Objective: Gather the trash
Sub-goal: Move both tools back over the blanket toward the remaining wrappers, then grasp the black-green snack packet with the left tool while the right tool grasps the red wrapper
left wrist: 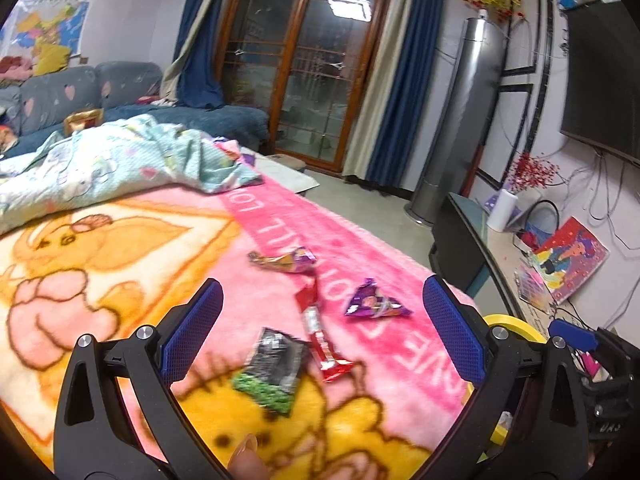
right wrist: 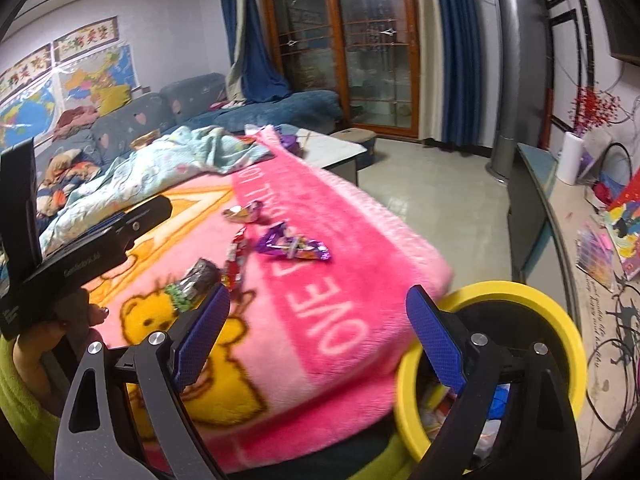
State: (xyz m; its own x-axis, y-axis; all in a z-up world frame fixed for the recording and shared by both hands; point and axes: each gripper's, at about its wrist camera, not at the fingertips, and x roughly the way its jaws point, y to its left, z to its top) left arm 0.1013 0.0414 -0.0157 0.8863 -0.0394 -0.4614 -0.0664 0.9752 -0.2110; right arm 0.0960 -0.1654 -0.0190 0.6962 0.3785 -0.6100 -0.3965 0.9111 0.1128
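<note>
Red wrapper (left wrist: 320, 336) lies lengthwise straight ahead between the wide-open left hand-held gripper (left wrist: 322, 320) fingers — nearer than the right hand-held gripper (right wrist: 318, 326) (also wide, empty).

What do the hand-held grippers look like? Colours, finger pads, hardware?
Both alike: the left hand-held gripper and right hand-held gripper have black plastic frames with triangular cut-outs, silver round bolts, and blue pads with diamond texture. The left body carries small white lettering. No cables visible.
</note>
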